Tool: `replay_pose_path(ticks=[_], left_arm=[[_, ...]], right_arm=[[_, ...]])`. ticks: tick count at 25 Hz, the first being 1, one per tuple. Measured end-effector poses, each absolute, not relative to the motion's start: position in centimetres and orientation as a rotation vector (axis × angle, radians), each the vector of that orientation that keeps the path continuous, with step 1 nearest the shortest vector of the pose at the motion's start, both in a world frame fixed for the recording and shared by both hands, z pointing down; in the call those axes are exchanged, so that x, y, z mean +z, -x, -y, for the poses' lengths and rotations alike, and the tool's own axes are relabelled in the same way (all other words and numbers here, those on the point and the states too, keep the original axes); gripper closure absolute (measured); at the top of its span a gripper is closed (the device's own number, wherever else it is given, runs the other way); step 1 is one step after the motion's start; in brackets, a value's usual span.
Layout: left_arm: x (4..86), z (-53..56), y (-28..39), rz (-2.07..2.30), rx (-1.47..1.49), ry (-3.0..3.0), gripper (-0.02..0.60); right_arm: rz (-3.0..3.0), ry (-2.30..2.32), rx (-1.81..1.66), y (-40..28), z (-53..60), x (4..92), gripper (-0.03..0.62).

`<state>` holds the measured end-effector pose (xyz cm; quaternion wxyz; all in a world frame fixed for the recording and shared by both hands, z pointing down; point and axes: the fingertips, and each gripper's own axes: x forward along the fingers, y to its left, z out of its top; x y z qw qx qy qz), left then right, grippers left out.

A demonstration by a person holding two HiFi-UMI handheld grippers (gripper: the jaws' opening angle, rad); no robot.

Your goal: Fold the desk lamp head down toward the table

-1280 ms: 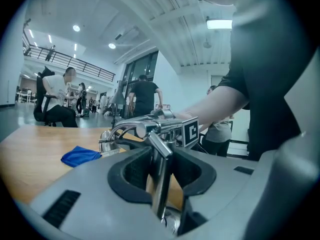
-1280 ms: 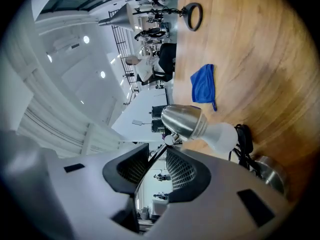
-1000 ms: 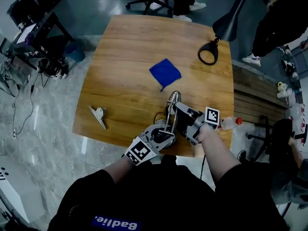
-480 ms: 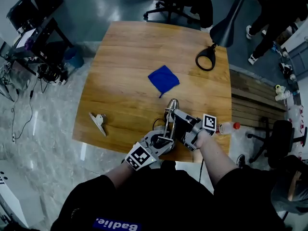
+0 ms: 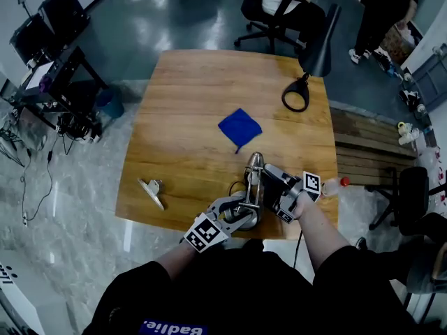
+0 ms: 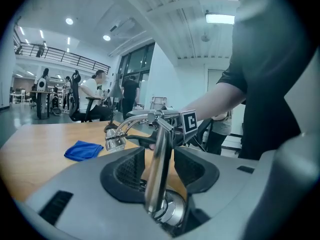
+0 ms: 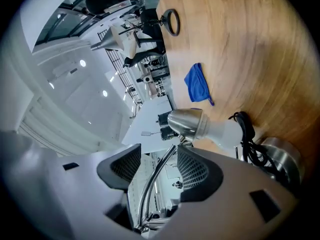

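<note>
A chrome desk lamp stands near the table's front edge, on a round base (image 5: 246,218) with its head (image 5: 254,160) pointing away from me. My left gripper (image 5: 237,206) straddles the upright post (image 6: 159,169) just above the base. Its jaws are opening and the pads stand clear of the post on both sides. My right gripper (image 5: 262,187) straddles the curved arm (image 7: 152,186) just behind the head (image 7: 187,123). Its jaws are opening too, with a gap on each side of the arm. The lamp's black cable (image 7: 247,139) lies coiled beside the base (image 7: 277,159).
A blue cloth (image 5: 239,128) lies mid-table beyond the lamp. A black lamp with a ring base (image 5: 295,95) stands at the far right corner. A metal clip (image 5: 152,189) lies front left. A bottle with a red cap (image 5: 334,184) lies at the right edge. People and office chairs are behind the table.
Both grippers have stayed at the chrome lamp. The left one has shifted slightly lower toward the base. The lamp head lies about as before.
</note>
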<state>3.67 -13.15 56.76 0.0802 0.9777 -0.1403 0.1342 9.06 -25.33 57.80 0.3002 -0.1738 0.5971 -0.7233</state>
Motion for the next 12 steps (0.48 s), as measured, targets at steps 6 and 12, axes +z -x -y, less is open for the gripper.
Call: replay_pose_path(ticks=[6, 12], left_arm=[[55.7, 12.0, -2.2, 0.371, 0.391, -2.947, 0.407], [54.7, 11.5, -0.8, 0.345, 0.249, -2.878, 0.407]], right_arm=[[-1.576, 0.594, -1.849, -11.6, 23.6, 57.3, 0.382], [-1.631, 0.676, -1.733, -11.5, 20.2, 55.2, 0.382]])
